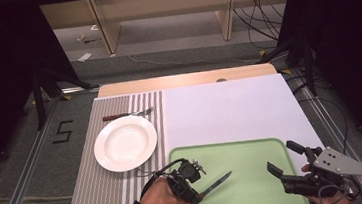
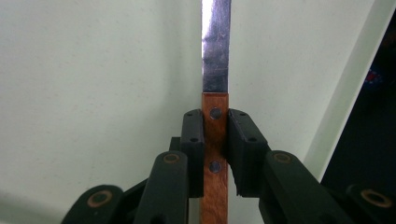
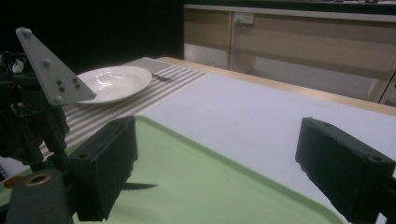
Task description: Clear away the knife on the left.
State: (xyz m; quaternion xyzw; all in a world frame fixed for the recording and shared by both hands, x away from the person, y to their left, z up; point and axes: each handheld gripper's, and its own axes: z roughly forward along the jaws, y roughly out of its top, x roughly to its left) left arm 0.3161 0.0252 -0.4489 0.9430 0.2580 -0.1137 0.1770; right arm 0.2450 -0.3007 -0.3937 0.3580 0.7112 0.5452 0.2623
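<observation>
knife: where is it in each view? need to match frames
High view: knife at bottom centre, held by the left tool, blade out over the green tray.
Left gripper view: centre, knife running up from the jaws, which clamp its wooden handle.
Right gripper view: serrated tip of the knife low left, beside the near jaw.
Shared landmark: the green tray under the blade.

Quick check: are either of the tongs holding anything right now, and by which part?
The left tongs grip the knife by its wooden handle, just behind the blade, over the green tray. The right tongs are open, holding nothing.
</observation>
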